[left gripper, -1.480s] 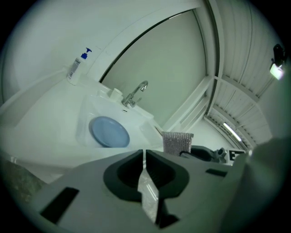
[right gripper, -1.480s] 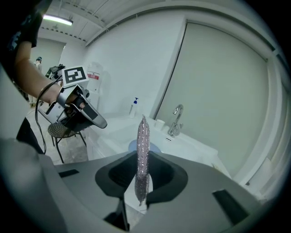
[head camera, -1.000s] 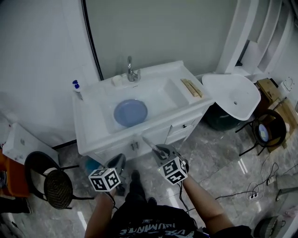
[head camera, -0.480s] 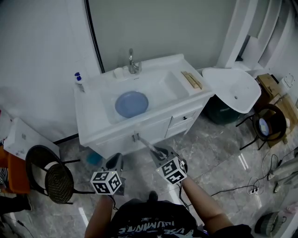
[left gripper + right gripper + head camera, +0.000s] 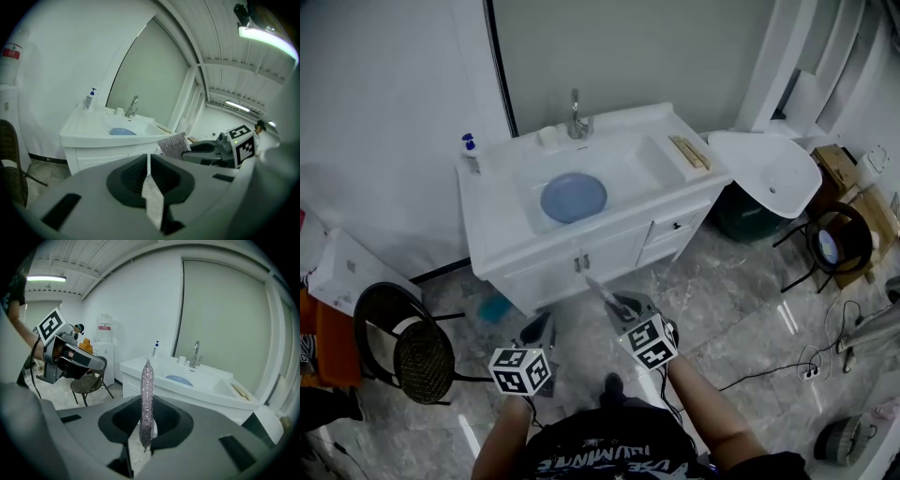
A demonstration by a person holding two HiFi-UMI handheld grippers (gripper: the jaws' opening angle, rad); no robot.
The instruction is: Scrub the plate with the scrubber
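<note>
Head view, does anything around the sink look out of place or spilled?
Nothing looks spilled. A loose white basin perches on a dark bin right of the sink cabinet, unmounted. The blue plate lies flat in the sink.

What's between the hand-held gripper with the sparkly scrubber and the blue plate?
In the head view: bare floor, then the white cabinet front and sink rim, before the plate.
</note>
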